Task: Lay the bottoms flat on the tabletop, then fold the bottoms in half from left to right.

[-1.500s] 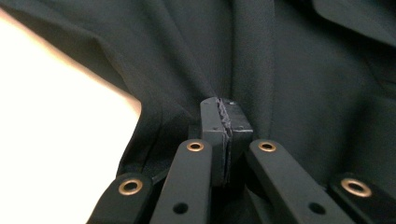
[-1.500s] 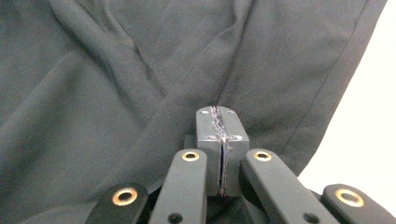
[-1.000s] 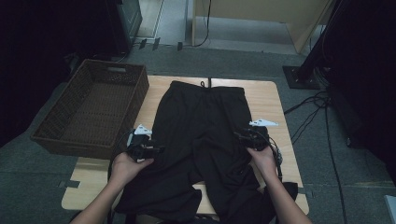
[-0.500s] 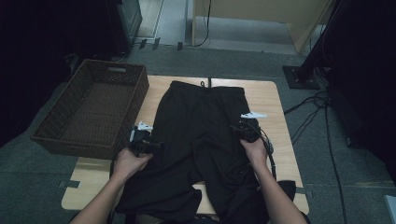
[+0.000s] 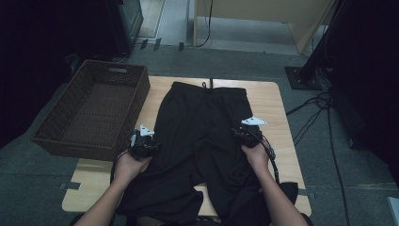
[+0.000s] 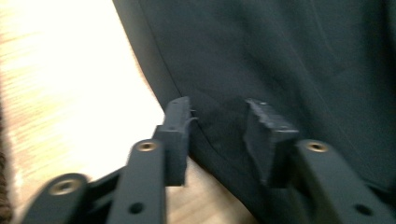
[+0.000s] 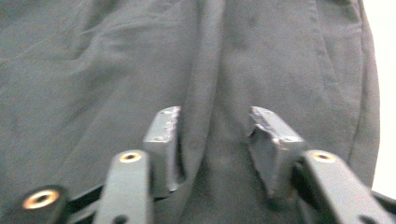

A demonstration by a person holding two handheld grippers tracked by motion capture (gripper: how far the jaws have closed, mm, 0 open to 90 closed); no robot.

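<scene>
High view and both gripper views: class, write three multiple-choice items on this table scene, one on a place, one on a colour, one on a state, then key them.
1. Where is the brown woven wicker basket?
A. left of the garment
B. on the garment
C. right of the garment

2. What colour are the cloth trousers?
A. white
B. black
C. red

3. How do the left gripper jaws stand?
A. fully shut
B. apart, astride the trouser edge
C. holding the basket

Key: 1 A, the basket sits at the light wooden table's left edge. 2 B, dark fabric throughout. 3 B, a gap shows with cloth in it, jaws having just been closing.

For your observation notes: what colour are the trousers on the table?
Black trousers, clearest in the high view.
</scene>
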